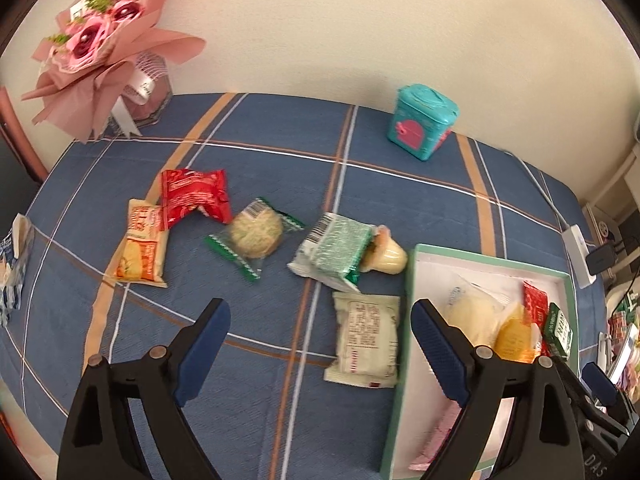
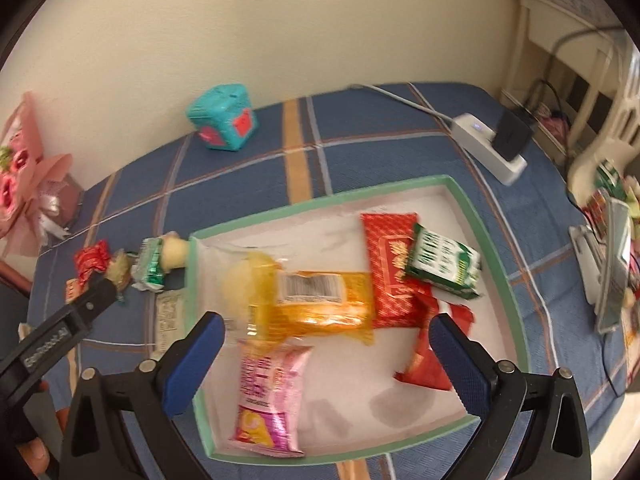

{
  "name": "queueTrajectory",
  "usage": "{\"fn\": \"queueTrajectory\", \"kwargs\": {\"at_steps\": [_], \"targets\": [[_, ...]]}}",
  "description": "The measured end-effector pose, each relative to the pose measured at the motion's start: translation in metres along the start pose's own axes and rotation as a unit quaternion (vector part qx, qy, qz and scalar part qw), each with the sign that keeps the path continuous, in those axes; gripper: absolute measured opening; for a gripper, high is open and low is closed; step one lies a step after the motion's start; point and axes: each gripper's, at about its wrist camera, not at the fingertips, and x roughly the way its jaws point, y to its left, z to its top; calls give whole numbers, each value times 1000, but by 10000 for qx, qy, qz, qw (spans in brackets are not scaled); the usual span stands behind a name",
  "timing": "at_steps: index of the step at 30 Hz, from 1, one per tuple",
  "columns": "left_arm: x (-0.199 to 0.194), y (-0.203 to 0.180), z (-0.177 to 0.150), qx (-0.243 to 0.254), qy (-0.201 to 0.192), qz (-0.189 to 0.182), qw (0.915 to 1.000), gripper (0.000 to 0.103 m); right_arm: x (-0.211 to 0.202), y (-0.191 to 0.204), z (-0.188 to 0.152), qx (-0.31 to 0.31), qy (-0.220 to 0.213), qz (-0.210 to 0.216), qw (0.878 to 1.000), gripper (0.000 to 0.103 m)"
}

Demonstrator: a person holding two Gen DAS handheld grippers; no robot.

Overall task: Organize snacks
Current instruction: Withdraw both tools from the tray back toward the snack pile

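My left gripper (image 1: 320, 312) stands open over the blue plaid cloth with nothing between its fingers. Ahead of it lie a white packet (image 1: 366, 340), a green-silver packet (image 1: 334, 248) against a jelly cup (image 1: 384, 258), a round cookie in clear wrap (image 1: 254, 236), a red packet (image 1: 192, 196) and an orange-cream packet (image 1: 142, 246). My right gripper (image 2: 326, 324) hangs open above the green-rimmed box (image 2: 320, 200), holding nothing. Inside the box lie a pink packet (image 2: 268, 392), an orange packet (image 2: 320, 304), a red packet (image 2: 394, 268) and a green packet (image 2: 444, 264).
A teal tin (image 1: 424, 120) stands near the wall at the back. A pink bouquet (image 1: 96, 44) sits at the back left corner. A white power strip (image 2: 488, 148) with a black plug lies at the back right. A blue-white packet (image 1: 12, 264) lies at the cloth's left edge.
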Motion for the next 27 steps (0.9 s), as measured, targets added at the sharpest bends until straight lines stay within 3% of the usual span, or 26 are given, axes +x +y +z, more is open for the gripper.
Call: {"fn": "queueTrajectory", "kwargs": {"at_steps": [5, 12, 22, 27], "targets": [[-5, 26, 0, -146, -98, 248, 9995, 92, 2, 33, -4, -331, -13, 371, 9988, 103], [-10, 60, -4, -381, -79, 457, 9982, 92, 6, 75, -13, -809, 94, 562, 9951, 103], [-12, 92, -9, -507, 7, 544, 9972, 92, 15, 117, -27, -1129, 290, 708, 9907, 103], [-13, 114, -6, -826, -24, 451, 9956, 92, 21, 133, -32, -1230, 375, 825, 9883, 103]]}}
